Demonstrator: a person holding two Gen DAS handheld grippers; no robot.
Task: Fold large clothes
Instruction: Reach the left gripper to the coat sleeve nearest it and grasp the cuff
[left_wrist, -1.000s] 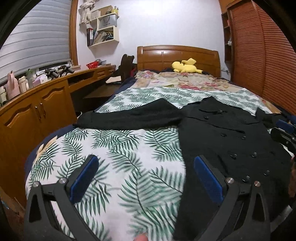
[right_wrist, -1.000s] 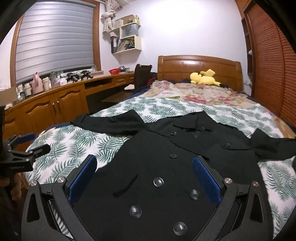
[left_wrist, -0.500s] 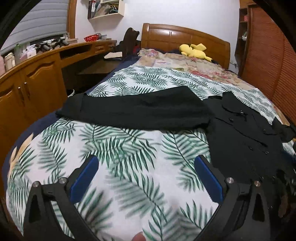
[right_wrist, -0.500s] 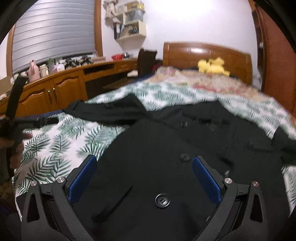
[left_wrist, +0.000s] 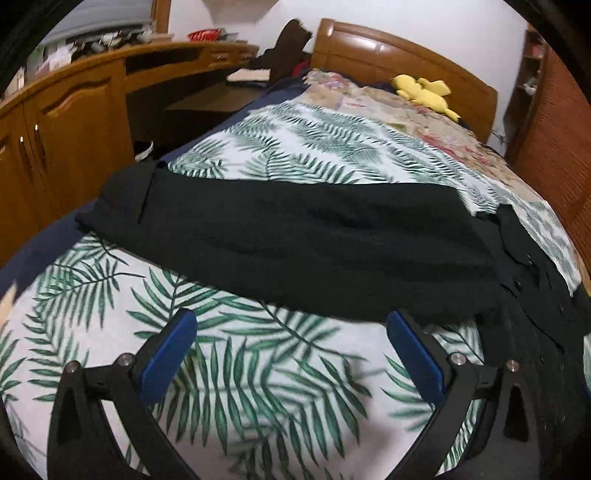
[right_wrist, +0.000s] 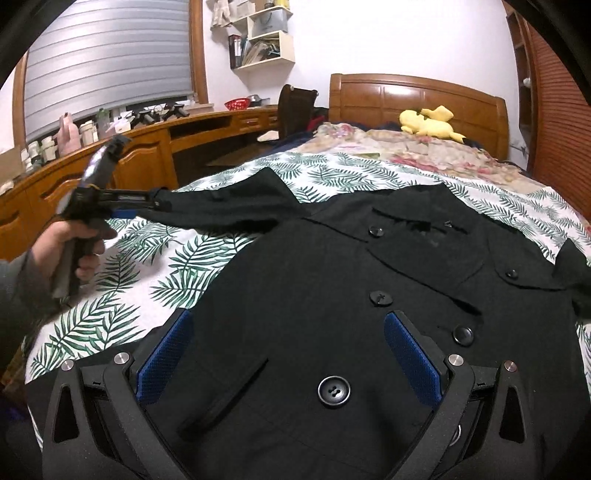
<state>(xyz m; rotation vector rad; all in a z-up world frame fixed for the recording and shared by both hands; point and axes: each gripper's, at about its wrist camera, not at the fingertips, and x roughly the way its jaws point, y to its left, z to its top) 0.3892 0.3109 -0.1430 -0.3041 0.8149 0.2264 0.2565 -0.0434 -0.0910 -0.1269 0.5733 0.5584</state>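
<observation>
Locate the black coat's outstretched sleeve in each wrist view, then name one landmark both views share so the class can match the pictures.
Left wrist view: the sleeve stretches across the middle of the frame, just beyond the open left claw, cuff at left.
Right wrist view: the sleeve runs from the coat's shoulder toward the left edge, where the left claw reaches its cuff.
Shared landmark: the yellow plush toy by the headboard.

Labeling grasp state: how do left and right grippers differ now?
The left gripper hovers near the coat's outstretched sleeve, over leaf-print bedding; the right gripper hangs above the buttoned coat front. The left sits nearer the bed's edge, the right over its middle. Both are open, holding nothing.
</observation>
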